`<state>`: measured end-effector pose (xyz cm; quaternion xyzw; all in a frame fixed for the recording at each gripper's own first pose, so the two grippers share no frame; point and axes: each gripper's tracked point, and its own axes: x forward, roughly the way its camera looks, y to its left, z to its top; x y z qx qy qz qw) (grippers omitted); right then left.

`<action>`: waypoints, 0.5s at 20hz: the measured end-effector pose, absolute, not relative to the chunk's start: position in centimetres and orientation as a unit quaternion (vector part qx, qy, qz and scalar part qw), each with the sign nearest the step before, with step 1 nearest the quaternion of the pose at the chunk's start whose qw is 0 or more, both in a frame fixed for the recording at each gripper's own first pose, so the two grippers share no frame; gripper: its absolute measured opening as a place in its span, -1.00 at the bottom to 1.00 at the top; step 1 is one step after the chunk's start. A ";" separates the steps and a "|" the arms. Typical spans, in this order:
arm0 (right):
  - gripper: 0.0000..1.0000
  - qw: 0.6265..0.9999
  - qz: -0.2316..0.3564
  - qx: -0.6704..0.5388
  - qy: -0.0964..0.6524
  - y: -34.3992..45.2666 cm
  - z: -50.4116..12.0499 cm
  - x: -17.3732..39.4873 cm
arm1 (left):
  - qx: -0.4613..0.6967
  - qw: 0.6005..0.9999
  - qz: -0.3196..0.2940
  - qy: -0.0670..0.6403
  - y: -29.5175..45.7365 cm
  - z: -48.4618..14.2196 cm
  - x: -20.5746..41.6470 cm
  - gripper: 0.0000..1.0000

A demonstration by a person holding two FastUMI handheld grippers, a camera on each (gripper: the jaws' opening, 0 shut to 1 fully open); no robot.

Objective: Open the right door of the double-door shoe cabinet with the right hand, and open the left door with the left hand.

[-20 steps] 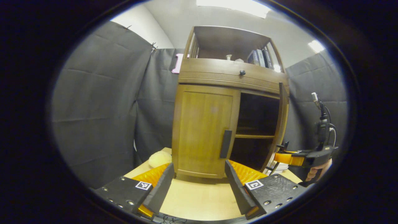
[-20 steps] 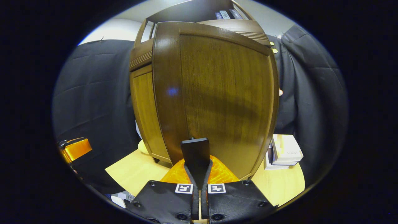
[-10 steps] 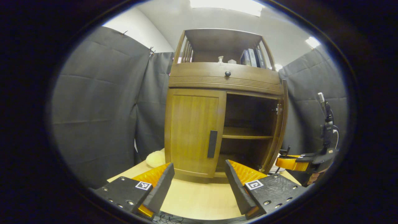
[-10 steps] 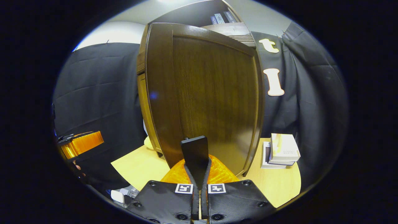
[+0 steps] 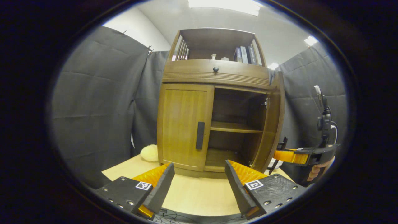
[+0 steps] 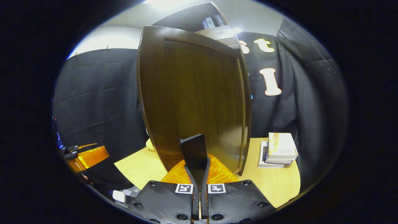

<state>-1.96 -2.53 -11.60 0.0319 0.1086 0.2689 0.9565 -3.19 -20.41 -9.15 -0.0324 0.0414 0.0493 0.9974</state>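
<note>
While the shoe cabinet (image 5: 214,102) stands on the pale table (image 5: 199,196), a yellow plush (image 5: 150,153) lies at its left foot. The left door (image 5: 183,124) is flush shut, its dark handle (image 5: 200,135) untouched; the left gripper (image 5: 199,183) hovers before it, jaws spread wide apart. The right door (image 6: 192,99) is swung outward, and the right gripper (image 6: 199,168) has both fingers clamped on that door's black handle (image 6: 194,149). Stacked books (image 6: 278,149) lie farther right.

Shoe cabinet (image 5: 199,124) stands on the table (image 5: 199,194), books (image 6: 279,149) lying beside it.
</note>
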 end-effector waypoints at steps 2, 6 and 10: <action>-0.92 0.959 0.261 0.036 0.108 -3.6 -11.6 -1.9 | -0.047 0.997 0.040 0.038 -21.2 -8.9 -2.5 0.84; -0.94 0.959 0.259 0.051 0.106 -5.6 -11.6 -2.0 | -0.028 0.999 0.029 0.031 -21.5 -7.8 -1.2 0.84; -0.94 0.961 0.251 0.058 0.098 -7.4 -11.7 -1.9 | -0.013 0.999 0.018 0.036 -22.1 -8.1 -1.5 0.84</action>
